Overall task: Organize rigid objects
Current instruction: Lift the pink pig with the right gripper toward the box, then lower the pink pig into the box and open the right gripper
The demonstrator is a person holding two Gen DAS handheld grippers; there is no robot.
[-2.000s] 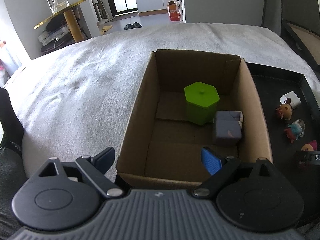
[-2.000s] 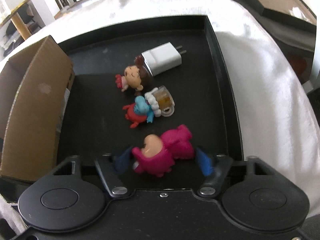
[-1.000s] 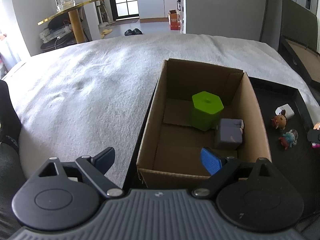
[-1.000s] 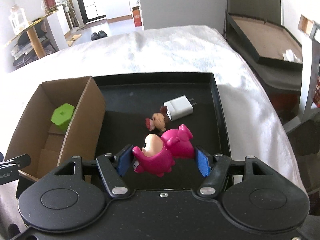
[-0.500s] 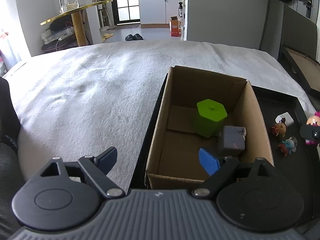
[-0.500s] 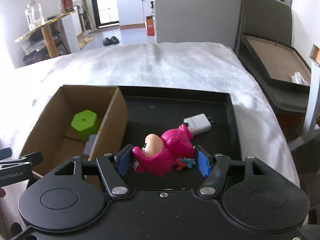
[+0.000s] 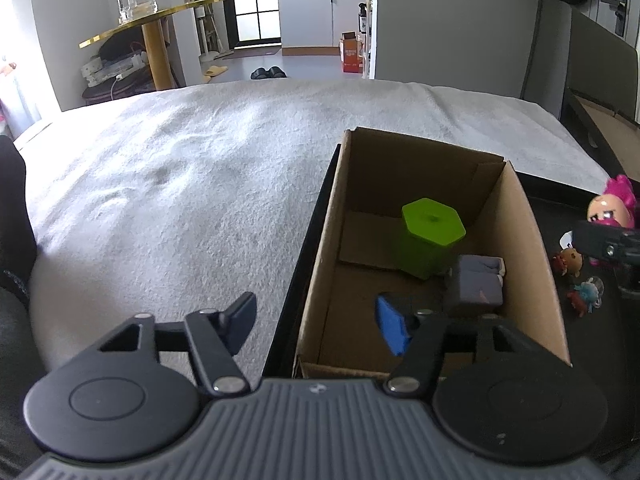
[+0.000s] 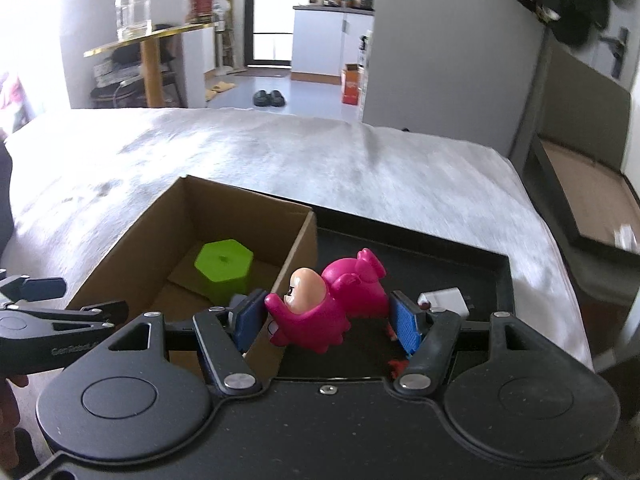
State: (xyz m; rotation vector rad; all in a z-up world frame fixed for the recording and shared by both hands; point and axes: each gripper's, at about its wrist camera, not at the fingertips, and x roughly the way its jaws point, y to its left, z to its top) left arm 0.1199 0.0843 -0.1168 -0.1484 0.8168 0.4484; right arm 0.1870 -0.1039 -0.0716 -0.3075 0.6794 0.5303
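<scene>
Over on the left, the left tool [image 7: 316, 320] hangs above the white blanket [image 7: 180, 184] and the near left wall of the cardboard box [image 7: 516, 216]; its jaws have just been closing, yet they stand apart with nothing gripped, one finger over the blanket, the blue-padded one over the box interior. Inside the box, a lime-green hexagonal container [image 7: 432, 236] stands upright toward the far end, and a grey block-shaped item [image 7: 476, 280] sits just beside it, nearer the right wall. Moving right, the right tool [image 8: 326, 318] is clamped on the pink figurine [image 8: 332, 296], both blue pads pressed to its sides, carrying it in the air just beside the box's right wall, above the black tray [image 8: 460, 252]. The box stands at the tray's left end. On the tray floor lies a white charger plug [image 8: 444, 298], partly hidden behind the right finger. The left-wrist view shows two more small figurines there: a brown-haired one [image 7: 568, 260] and a blue-and-red one [image 7: 586, 296], near each other.
</scene>
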